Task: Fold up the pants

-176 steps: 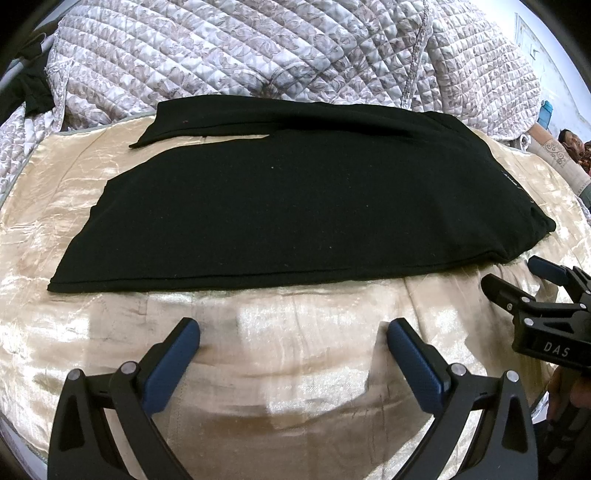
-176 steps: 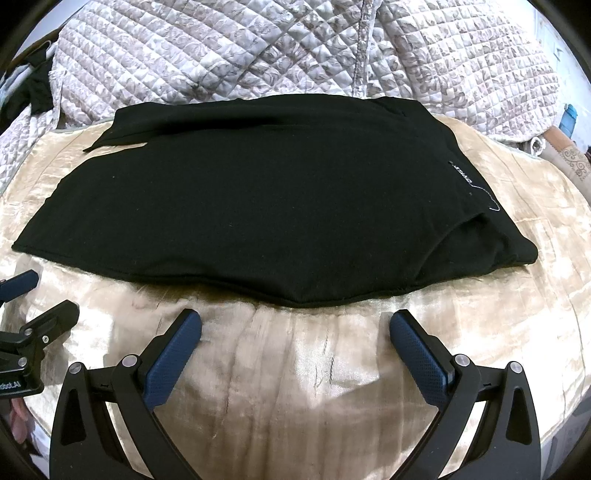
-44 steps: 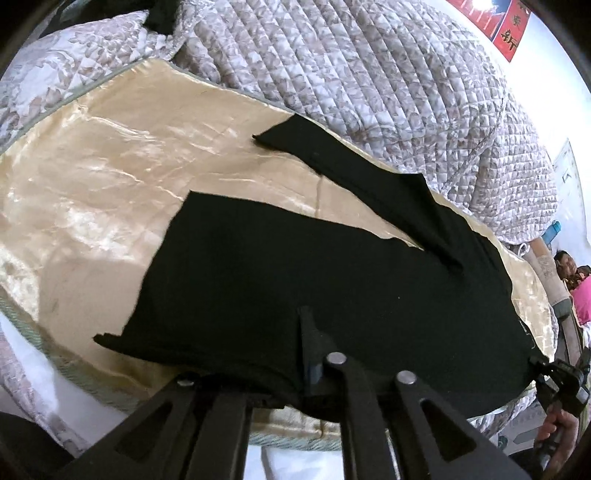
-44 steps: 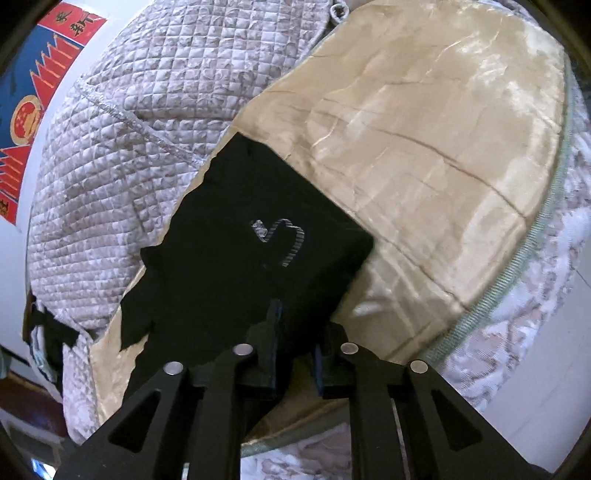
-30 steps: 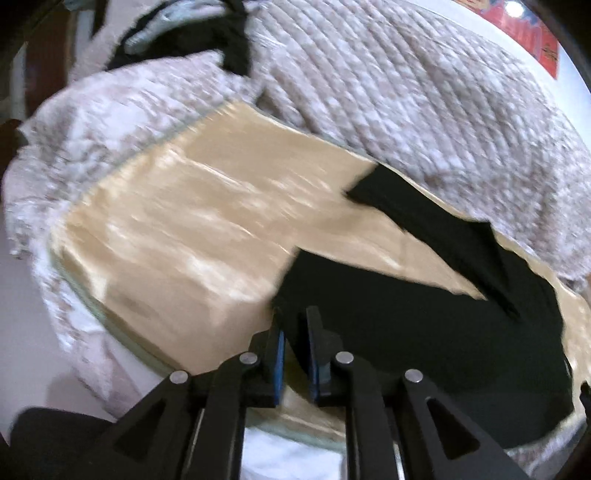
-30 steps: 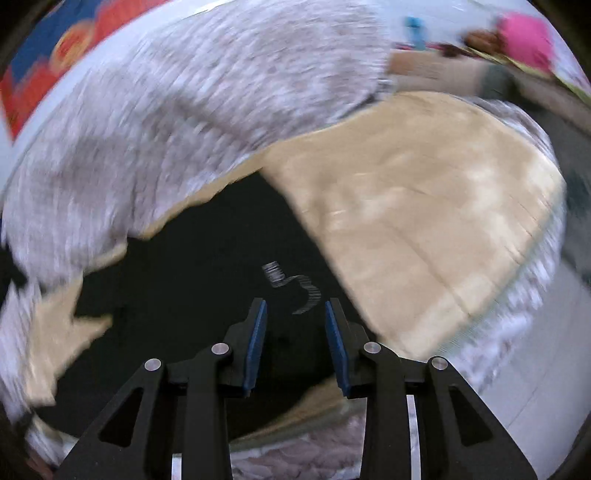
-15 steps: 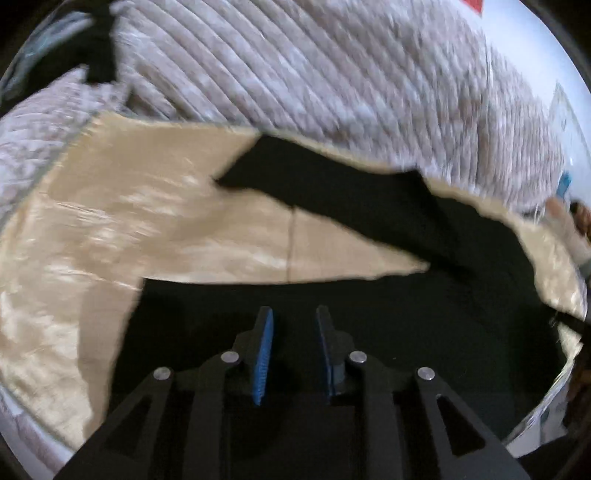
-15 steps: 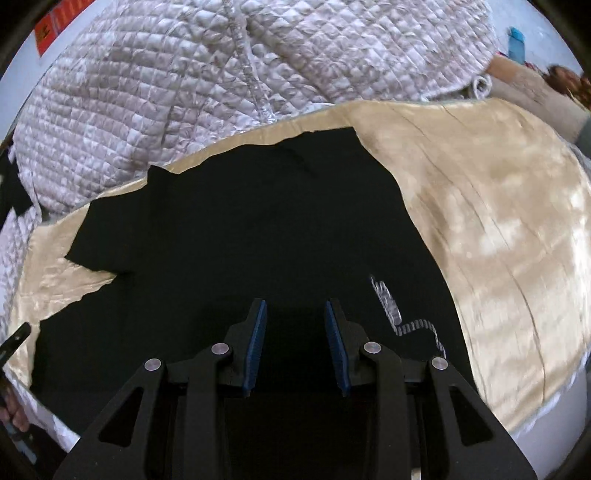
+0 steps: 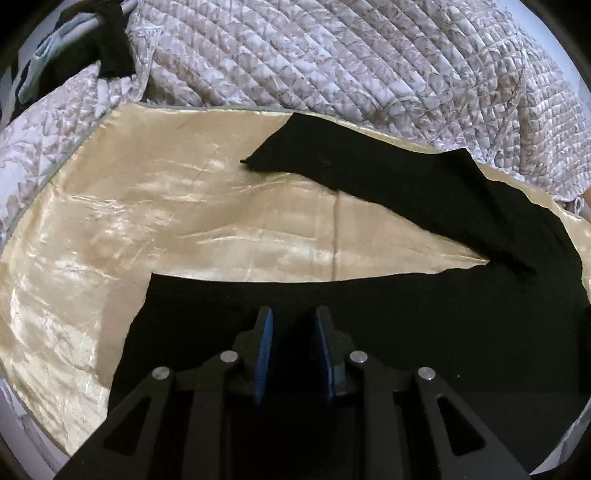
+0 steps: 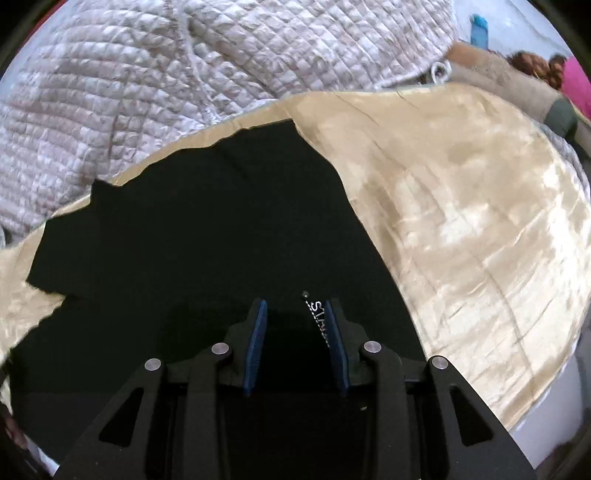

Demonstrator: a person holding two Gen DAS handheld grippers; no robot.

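Black pants (image 9: 406, 302) lie spread on a gold satin cover (image 9: 147, 221). In the left wrist view the two legs part in a V: the far leg (image 9: 369, 177) runs up towards the quilt, the near leg lies under my left gripper (image 9: 293, 332). Its blue pads (image 9: 264, 339) stand a little apart over the flat cloth, gripping nothing. In the right wrist view the pants' waist end (image 10: 221, 221) fills the middle, with white lettering (image 10: 318, 317) beside my right gripper (image 10: 295, 325), whose jaws are also slightly apart above the cloth.
A quilted grey-pink bedspread (image 9: 332, 55) is heaped behind the gold cover (image 10: 461, 221). Dark clothing (image 9: 110, 44) hangs at the far left. A person (image 10: 535, 74) and a blue bottle (image 10: 479, 24) are at the far right. The bed's edge runs close below both grippers.
Both grippers were shut on the pants' near edge; their jaws have since parted and let it go. Both have swung over the cloth. The legs now lie apart in a V.
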